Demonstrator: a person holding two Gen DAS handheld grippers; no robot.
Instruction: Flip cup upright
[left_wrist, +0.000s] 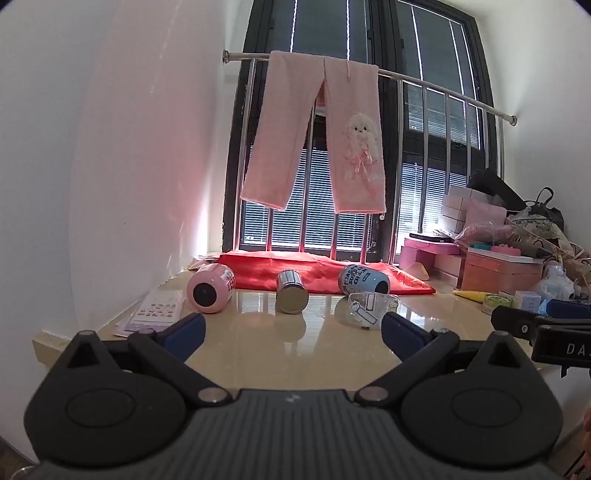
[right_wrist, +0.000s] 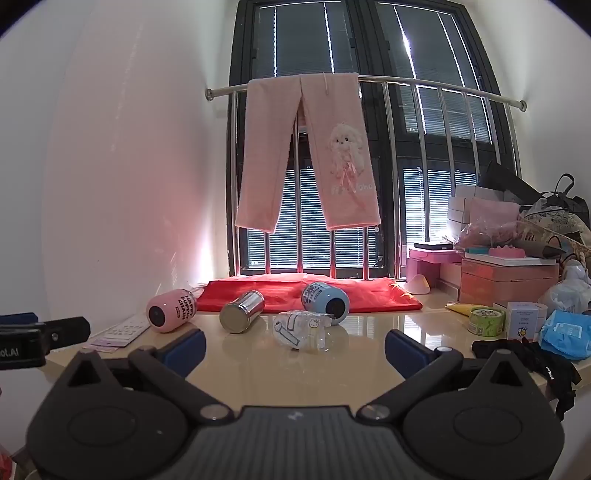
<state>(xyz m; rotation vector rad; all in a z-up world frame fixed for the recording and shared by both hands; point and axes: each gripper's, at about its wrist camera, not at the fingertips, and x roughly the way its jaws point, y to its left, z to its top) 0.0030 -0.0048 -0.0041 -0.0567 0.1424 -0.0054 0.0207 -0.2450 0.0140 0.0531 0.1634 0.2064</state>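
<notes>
A glossy beige counter (left_wrist: 258, 354) runs to a barred window hung with pink trousers (left_wrist: 314, 136). Four cups lie on their sides at the far edge: pink cup (left_wrist: 210, 290), steel cup (left_wrist: 291, 291), blue cup (left_wrist: 364, 279), clear cup (left_wrist: 364, 308). Both the left gripper (left_wrist: 293, 330) and right gripper (right_wrist: 295, 347) hover near, fingers spread, empty. Nothing is grasped yet; next calls for reaching to one cup.
</notes>
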